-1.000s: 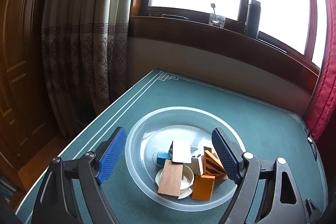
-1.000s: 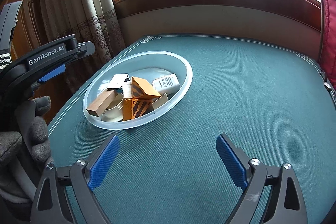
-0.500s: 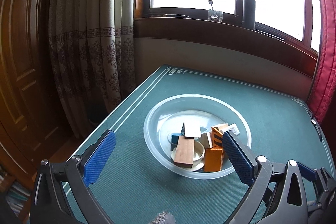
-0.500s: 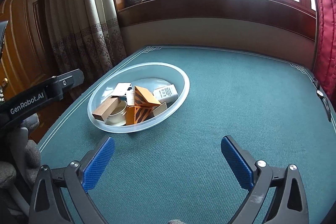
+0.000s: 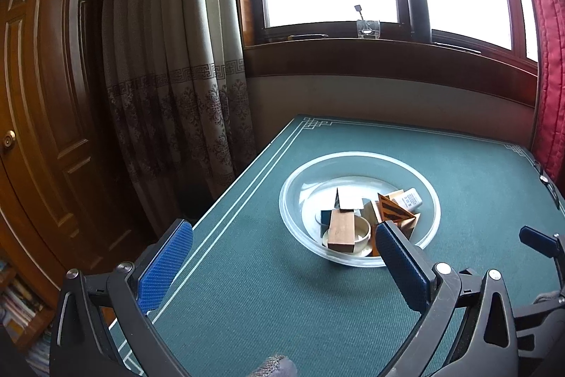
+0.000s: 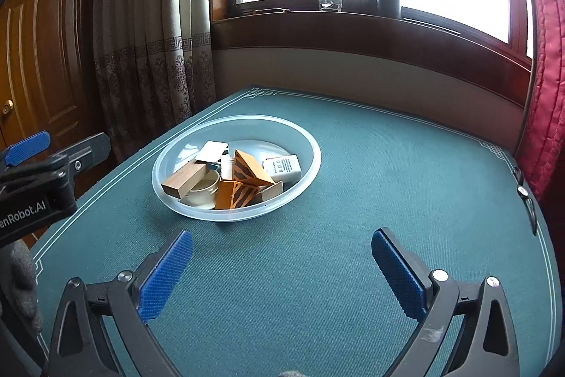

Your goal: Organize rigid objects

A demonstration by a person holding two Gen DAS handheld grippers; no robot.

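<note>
From where I stand, everything small and hard on this table sits heaped in the clear plastic bowl [image 6: 236, 165], which rests on the green felt table [image 6: 353, 253] toward its left edge; nothing else lies loose on the cloth, so the scene would suit either a pile waiting to be sorted out or one just gathered in. The bowl lies straight ahead of the left gripper [image 5: 282, 267] and close to it, a little to its right, while from the right gripper [image 6: 282, 267] it lies ahead and off to the left, farther away; the left is the nearer. Both grippers hang with their ribbed blue pads spread wide, holding nothing. In the heap, a plain wooden block [image 6: 183, 181] lies with its long axis running from the near-left rim inward, propped on a squat cream jar [image 6: 204, 188]. Beside it lean orange boxes with black stripes [image 6: 247, 172], sharp-cornered card by the look, a white printed box [image 6: 284, 166] and a white card [image 6: 212, 151] toward the far side
</note>
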